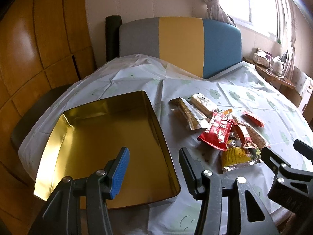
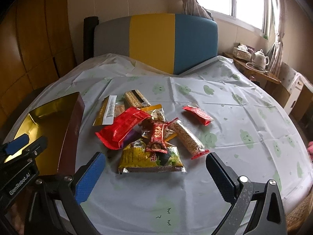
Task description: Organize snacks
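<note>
Hovering unclenched and empty, the right claw (image 2: 154,178) faces the flat yellow foil snack packet (image 2: 151,161) at lower centre, its long axis crosswise; the left claw (image 1: 154,168), likewise empty, hangs over the gold-lined open box (image 1: 101,129).

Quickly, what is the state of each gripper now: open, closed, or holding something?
Left gripper: open, holding nothing, poised above the edge of the gold-lined rectangular box.
Right gripper: open, holding nothing, just short of the yellow snack packet.
</note>
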